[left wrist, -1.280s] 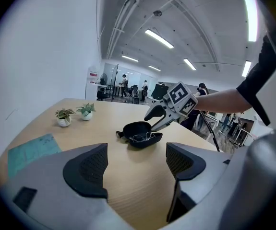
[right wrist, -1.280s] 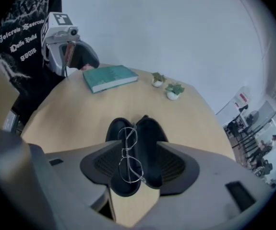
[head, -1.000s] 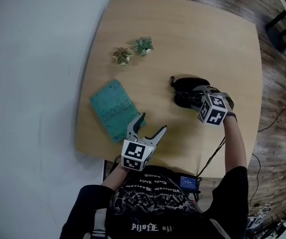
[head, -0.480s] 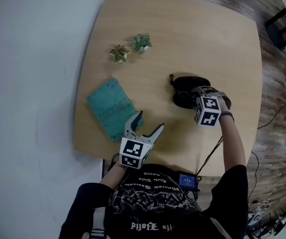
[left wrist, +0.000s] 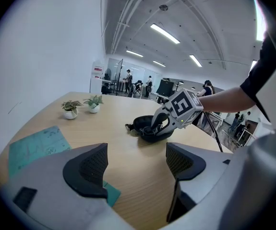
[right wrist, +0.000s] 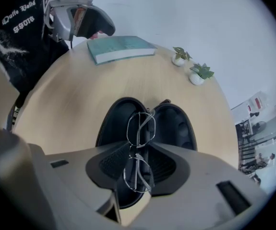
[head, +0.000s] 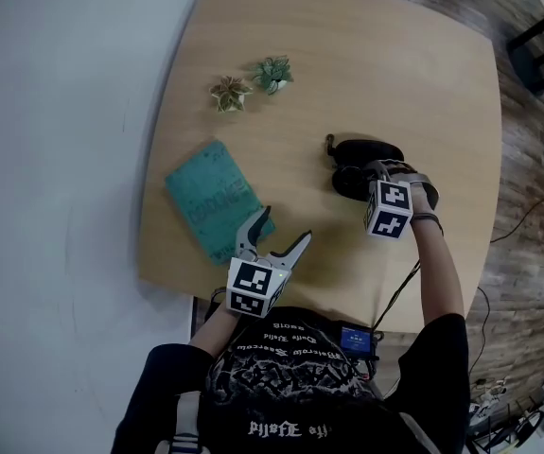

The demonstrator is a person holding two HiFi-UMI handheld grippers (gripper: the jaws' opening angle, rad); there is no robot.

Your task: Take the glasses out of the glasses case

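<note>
Wooden table (head: 347, 64) | grasp step: right gripper (right wrist: 137, 166) closing around glasses (right wrist: 140, 127) between its jaws, glasses case (right wrist: 176, 123) beneath | left gripper (left wrist: 135, 164) agape, empty | next: clamp gently, lift.

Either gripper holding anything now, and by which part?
Nothing firmly yet: the right gripper is closing around the glasses at the bridge; the left gripper is open, empty.

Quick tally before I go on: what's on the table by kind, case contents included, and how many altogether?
small potted plants: 2
teal book: 1
black glasses case, lying open: 1
pair of glasses: 1
Total: 5
</note>
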